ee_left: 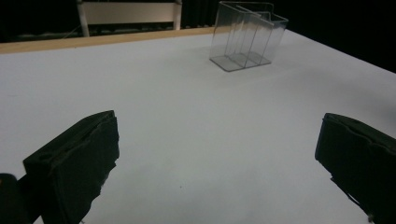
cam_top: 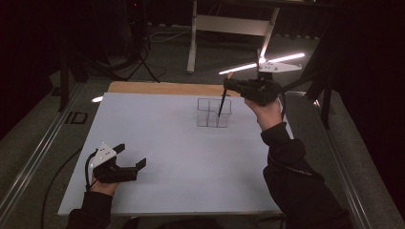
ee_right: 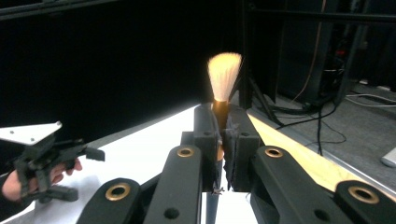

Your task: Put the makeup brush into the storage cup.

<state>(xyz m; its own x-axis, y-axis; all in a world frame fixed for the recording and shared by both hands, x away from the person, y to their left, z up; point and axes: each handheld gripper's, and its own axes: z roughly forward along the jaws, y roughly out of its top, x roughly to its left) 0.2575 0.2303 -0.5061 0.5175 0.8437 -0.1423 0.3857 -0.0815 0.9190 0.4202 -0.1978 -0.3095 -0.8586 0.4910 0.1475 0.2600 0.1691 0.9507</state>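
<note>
Clamped tight in the right gripper (ee_right: 223, 140) is a makeup brush (ee_right: 223, 77), pale bristles pointing up past the jaws and its dark handle (cam_top: 222, 102) hanging down into a clear acrylic organizer (cam_top: 213, 113). That organizer sits toward the far side of the white table (cam_top: 157, 143), with the right gripper held above it. Over at the near left edge, the left gripper (cam_top: 136, 160) is just hanging out low over the table, jaws spread wide with nothing between them.

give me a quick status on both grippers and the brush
Right hand-held gripper shut on brush, above clear organizer. Left hand-held gripper open, empty. Nothing in the way.
</note>
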